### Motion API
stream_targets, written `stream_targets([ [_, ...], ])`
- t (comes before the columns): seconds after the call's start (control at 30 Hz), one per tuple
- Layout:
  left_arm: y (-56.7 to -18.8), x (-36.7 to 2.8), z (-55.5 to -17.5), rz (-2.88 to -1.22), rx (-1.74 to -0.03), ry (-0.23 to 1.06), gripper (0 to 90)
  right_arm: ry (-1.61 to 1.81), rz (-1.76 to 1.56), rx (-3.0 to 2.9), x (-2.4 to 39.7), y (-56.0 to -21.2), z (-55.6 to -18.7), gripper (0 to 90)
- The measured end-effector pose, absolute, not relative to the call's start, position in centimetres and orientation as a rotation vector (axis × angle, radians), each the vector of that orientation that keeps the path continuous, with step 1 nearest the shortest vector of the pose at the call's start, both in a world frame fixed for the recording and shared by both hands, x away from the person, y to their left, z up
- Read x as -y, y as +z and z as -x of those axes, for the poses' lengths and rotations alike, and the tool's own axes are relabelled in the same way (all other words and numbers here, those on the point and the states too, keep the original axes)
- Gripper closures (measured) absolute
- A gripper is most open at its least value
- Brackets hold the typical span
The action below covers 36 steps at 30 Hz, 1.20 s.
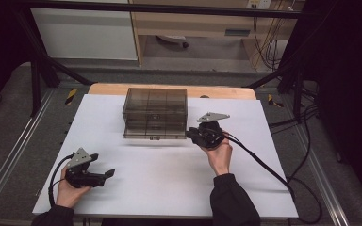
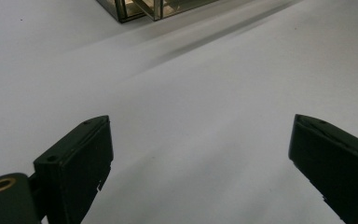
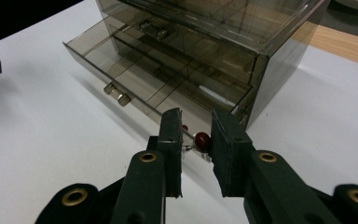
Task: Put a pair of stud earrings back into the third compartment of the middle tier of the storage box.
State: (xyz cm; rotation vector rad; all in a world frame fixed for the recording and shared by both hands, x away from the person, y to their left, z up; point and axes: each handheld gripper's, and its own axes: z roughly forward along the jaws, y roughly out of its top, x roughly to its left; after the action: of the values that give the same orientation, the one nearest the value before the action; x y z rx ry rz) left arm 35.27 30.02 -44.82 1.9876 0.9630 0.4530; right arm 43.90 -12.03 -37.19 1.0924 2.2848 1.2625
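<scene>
We find the right gripper [image 3: 196, 144] clamped narrowly on a small red-beaded item [image 3: 201, 141] just in front of the smoked plastic drawer cabinet [image 3: 223, 51] (bottom drawer pulled out). We read no label or writing on the cabinet. The left gripper [image 2: 200, 154] rests well short of the cabinet, jaws wide and empty.

Smoky drawers, white sheet, one red bead

The drawer cabinet [image 1: 155, 113] is translucent smoke-brown plastic on a plain white sheet [image 1: 160, 174] over a pale wood tabletop [image 1: 108, 89]. Both grippers are matt black, the right gripper [image 3: 196, 140] pinching a dark red bead [image 3: 202, 141] with silver metal fittings; the sleeves are black.
</scene>
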Motion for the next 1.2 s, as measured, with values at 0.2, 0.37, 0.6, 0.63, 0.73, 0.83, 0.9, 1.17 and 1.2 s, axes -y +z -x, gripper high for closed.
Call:
stream_targets([
  [0.2,-44.8,-30.0,-35.3,-1.989,-0.961,0.452,6.0,1.261,-1.095,-2.279,11.2,-37.3,-45.1,74.7],
  [0.37,-44.8,-30.1,-35.3,-1.985,-0.962,0.452,6.0,1.253,-1.096,-2.276,10.5,-37.5,-46.2,74.6],
  [0.6,-44.8,-30.1,-35.3,-1.985,-0.962,0.452,6.0,1.249,-1.096,-2.282,9.5,-38.0,-47.4,74.7],
  [0.63,-44.8,-30.1,-35.3,-1.985,-0.963,0.451,6.0,1.249,-1.095,-2.284,9.4,-38.1,-47.5,74.6],
  [0.73,-44.8,-30.1,-35.3,-1.985,-0.962,0.451,6.0,1.246,-1.09,-2.29,9.2,-38.3,-47.9,74.6],
  [0.83,-44.8,-30.1,-35.3,-1.985,-0.962,0.451,6.0,1.247,-1.092,-2.3,8.8,-38.9,-48.2,74.6],
  [0.9,-44.8,-30.1,-35.3,-1.985,-0.961,0.45,6.0,1.252,-1.101,-2.298,8.7,-39.2,-48.3,74.6],
  [1.17,-44.8,-30.1,-35.3,-1.986,-0.962,0.45,6.0,1.244,-1.113,-2.312,8.3,-40.2,-48.7,74.4],
  [1.2,-44.8,-30.1,-35.3,-1.987,-0.961,0.45,6.0,1.242,-1.117,-2.314,8.2,-40.3,-48.7,74.3],
])
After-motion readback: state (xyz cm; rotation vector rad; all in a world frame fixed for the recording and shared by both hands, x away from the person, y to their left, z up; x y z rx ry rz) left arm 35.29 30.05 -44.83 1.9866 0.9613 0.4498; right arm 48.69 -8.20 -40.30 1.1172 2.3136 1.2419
